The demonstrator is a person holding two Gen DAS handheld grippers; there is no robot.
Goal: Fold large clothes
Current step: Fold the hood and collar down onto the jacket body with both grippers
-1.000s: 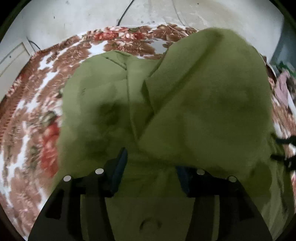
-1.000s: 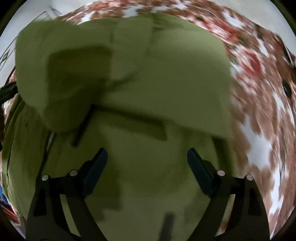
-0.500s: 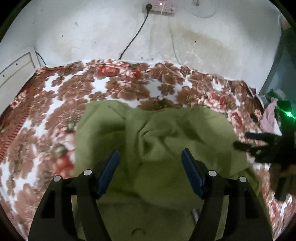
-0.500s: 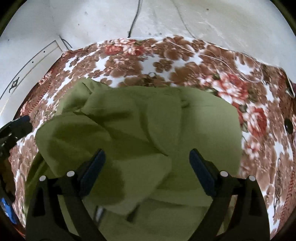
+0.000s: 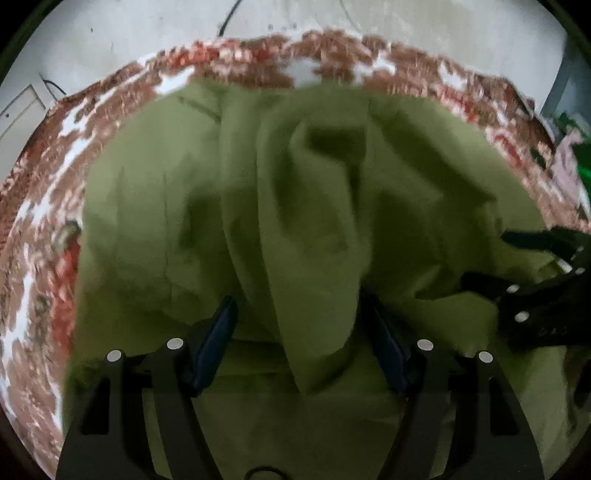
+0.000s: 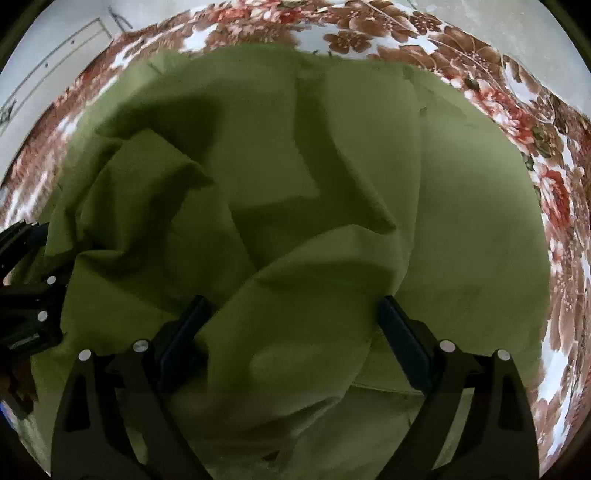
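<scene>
Left gripper (image 5: 300, 339) is standing with jaws apart, a hanging fold of the green garment (image 5: 303, 206) lying between the blue pads (image 5: 218, 343); the picture is blurred, and the pads are not seen pressing on it. Right gripper (image 6: 291, 332) is likewise standing wide, a rounded fold of cloth bulging up between its pads (image 6: 402, 343), loose, not pinched. Each gripper is showing at the edge of the other's view: the right one at the right margin of the left view, the left one at the left margin of the right view, both over the cloth.

Garment is lying crumpled in overlapping folds, filling most of both views, spread on a floral blanket (image 6: 554, 192) in brown, red and white. Blanket is showing around the far and side edges.

Beyond it a pale wall (image 5: 147, 29) is rising, with a dark cable (image 5: 229, 14) running down it.
</scene>
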